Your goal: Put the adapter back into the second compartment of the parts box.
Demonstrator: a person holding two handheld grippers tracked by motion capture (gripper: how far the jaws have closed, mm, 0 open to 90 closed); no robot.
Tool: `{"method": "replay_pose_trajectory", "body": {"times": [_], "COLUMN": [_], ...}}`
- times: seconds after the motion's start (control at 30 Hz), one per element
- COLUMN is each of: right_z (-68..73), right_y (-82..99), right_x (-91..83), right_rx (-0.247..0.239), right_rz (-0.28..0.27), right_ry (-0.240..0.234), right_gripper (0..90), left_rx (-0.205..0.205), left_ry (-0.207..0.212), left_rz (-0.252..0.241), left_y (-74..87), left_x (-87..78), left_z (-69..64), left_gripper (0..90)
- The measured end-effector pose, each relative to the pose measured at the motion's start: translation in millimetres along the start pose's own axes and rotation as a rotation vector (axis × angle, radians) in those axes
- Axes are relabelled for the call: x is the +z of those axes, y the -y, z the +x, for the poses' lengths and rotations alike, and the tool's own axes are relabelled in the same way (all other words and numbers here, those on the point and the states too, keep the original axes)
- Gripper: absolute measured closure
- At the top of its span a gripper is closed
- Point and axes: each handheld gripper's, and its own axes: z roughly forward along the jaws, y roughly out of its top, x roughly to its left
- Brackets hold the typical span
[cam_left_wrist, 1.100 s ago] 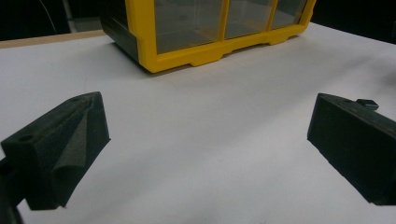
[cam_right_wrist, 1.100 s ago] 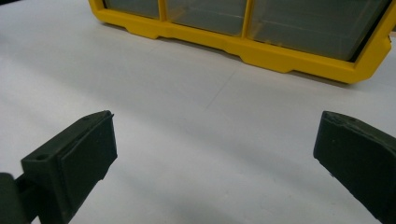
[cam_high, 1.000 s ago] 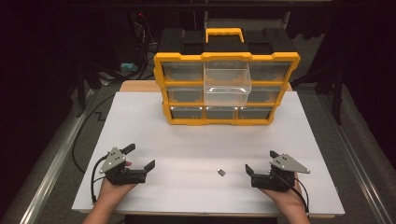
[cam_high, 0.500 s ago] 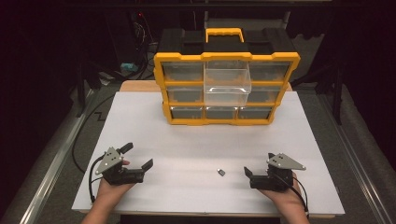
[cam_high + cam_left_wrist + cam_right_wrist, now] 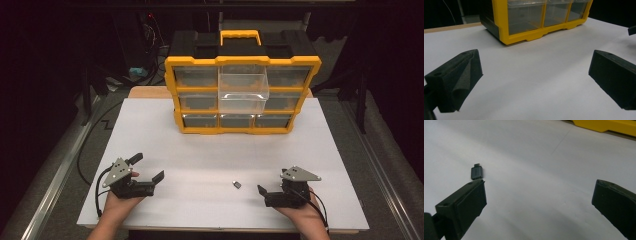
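Both hands rest low at the table's near edge, left gripper [image 5: 149, 170] and right gripper [image 5: 272, 191] gaping, empty.

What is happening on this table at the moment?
A person holds a gripper in each hand over a white table. The left gripper and the right gripper are both open and hold nothing. A small dark adapter lies on the table just ahead of the right gripper, apart from its jaws. At the far side stands a yellow drawer organizer, with one clear drawer in the middle pulled out.
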Motion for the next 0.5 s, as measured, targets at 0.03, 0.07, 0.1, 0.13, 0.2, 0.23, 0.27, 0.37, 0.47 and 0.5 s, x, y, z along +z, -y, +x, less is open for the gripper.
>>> {"method": "replay_pose_trajectory", "body": {"times": [0.03,0.07,0.1,0.13,0.2,0.23,0.27,0.37,0.47,0.5], "right_z": [1.1,1.6,2.8,3.6,5.4,6.1,6.7,8.7,11.6,12.6], "right_y": [-0.1,-0.2,-0.2,-0.3,-0.4,-0.5,-0.7,-1.7,-2.4,-2.6], "right_x": [0.3,0.7,1.3,2.0,2.9,3.3,3.7,4.7,5.2,5.5], "right_rx": [-0.003,-0.007,-0.012,-0.019,-0.028,-0.034,-0.036,-0.037,-0.038,-0.044], "right_rz": [0.005,0.005,0.011,0.015,0.022,0.026,0.026,0.025,0.024,0.022], "right_ry": [-0.006,-0.015,-0.022,-0.029,-0.041,-0.045,-0.051,-0.064,-0.075,-0.08], "right_gripper": [0.2,0.2,0.2,0.2,0.2,0.2,0.2,0.2,0.4,0.5], "left_rx": [0.003,0.003,0.005,0.009,0.012,0.011,0.011,0.016,0.019,0.019], "left_ry": [0.001,0.003,0.004,0.006,0.008,0.009,0.011,0.014,0.016,0.017], "left_rz": [0.002,0.0,0.0,0.002,0.001,-0.002,-0.004,-0.001,-0.003,-0.004], "left_y": [-0.1,-0.1,-0.2,-0.2,-0.4,-0.5,-0.7,-0.7,-0.7,-0.7], "left_x": [-0.2,-0.3,-0.4,-0.5,-0.3,-0.1,0.0,0.2,-0.5,-0.8], "left_z": [-0.1,-0.7,-1.1,-1.3,-1.8,-2.0,-2.1,-2.4,-2.9,-3.2], "left_gripper": [0.3,0.3,0.3,0.3,0.3,0.3,0.3,0.3,0.3,0.3]}}
